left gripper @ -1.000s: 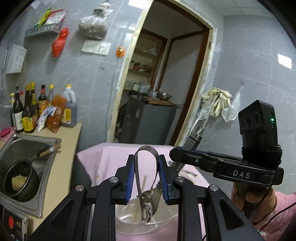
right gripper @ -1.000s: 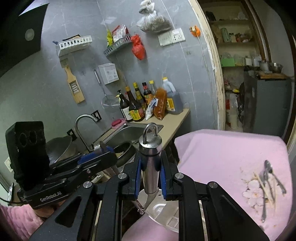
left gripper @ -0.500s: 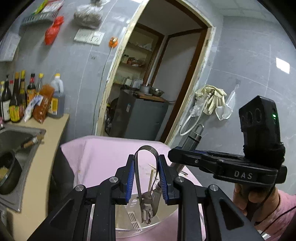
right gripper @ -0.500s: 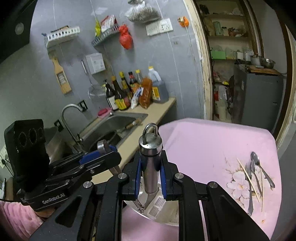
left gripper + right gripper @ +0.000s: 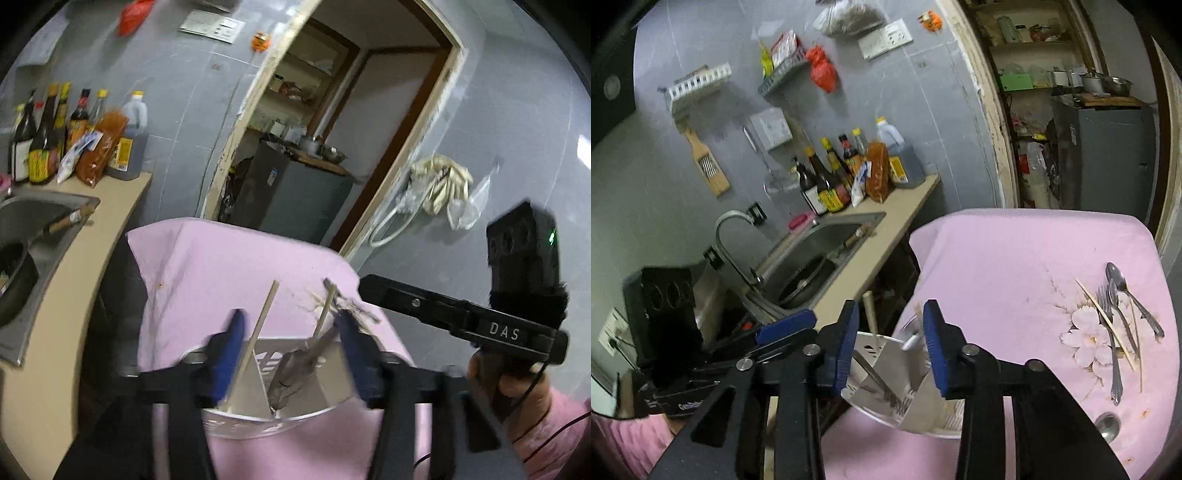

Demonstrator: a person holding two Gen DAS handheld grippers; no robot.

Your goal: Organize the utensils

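Left gripper (image 5: 290, 347), right gripper (image 5: 890, 341): jaws spread, empty, above utensil holder (image 5: 882, 391) at table's (image 5: 1015, 266) near edge. Loose cutlery (image 5: 1119, 314) near right edge.

My table (image 5: 1015, 258), draped in a pink cloth (image 5: 221, 266), carries the holder (image 5: 886, 369) near me and loose spoons (image 5: 1119, 280), fork (image 5: 1108, 314) and chopsticks (image 5: 1104, 321) right.

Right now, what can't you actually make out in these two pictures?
- Left wrist view: the left gripper is motion-blurred; the utensil in the holder is a smear.
- Right wrist view: the right gripper hides much of the holder's inside.
- Pan in the sink: contents too small.
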